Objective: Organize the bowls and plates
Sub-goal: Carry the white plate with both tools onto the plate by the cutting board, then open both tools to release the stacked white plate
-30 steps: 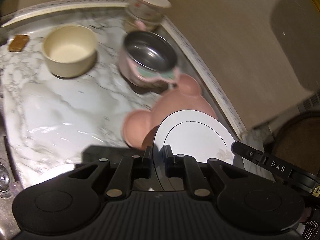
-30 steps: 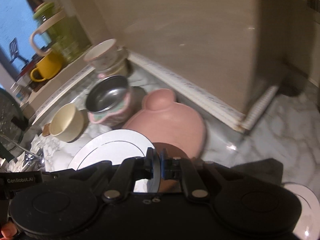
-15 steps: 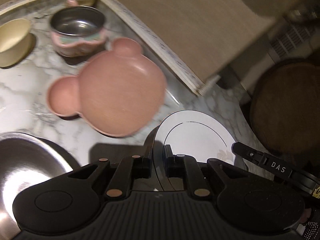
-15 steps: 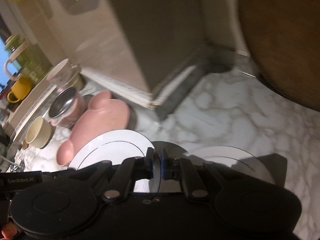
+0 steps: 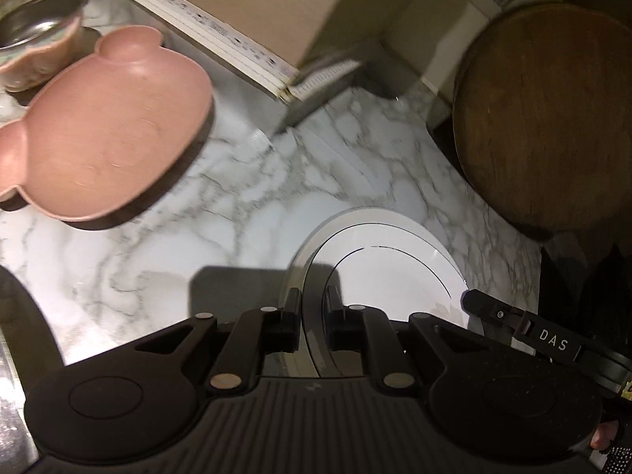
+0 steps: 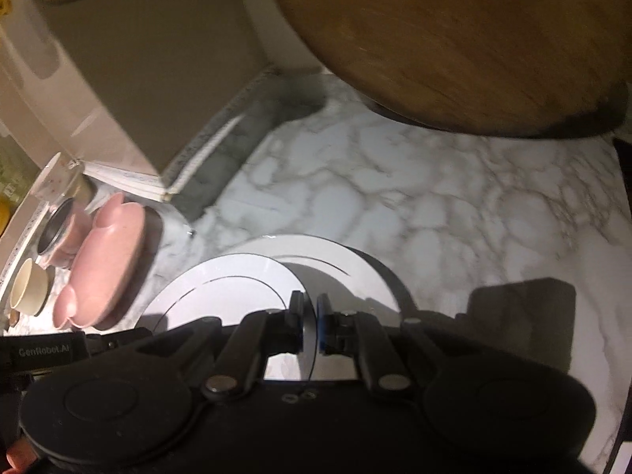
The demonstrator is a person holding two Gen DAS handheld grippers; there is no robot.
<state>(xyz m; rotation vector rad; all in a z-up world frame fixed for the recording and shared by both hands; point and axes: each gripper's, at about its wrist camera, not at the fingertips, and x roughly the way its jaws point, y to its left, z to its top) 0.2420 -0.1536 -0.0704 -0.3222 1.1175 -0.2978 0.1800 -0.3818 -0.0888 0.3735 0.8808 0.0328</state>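
Both grippers hold one white plate with a thin dark ring, over the marble counter [image 5: 276,181]. My left gripper [image 5: 312,316] is shut on its near rim; the plate [image 5: 387,272] spreads to the right. My right gripper [image 6: 310,328] is shut on the same plate [image 6: 221,296], which spreads to the left. A second white plate [image 6: 347,264] lies on the counter just under it. A pink bear-shaped plate [image 5: 106,130] lies to the left, also in the right wrist view [image 6: 106,256].
A round wooden board [image 5: 553,118] stands at the right, also in the right wrist view [image 6: 474,39]. A steel bowl in a pink holder [image 5: 35,47] and a cream bowl [image 6: 27,292] sit left by the wall. A beige cabinet corner [image 5: 284,87] juts out.
Both grippers have carried the white plate to the right along the counter, away from the bowls. The wooden board has come closer, and a second white plate now lies below.
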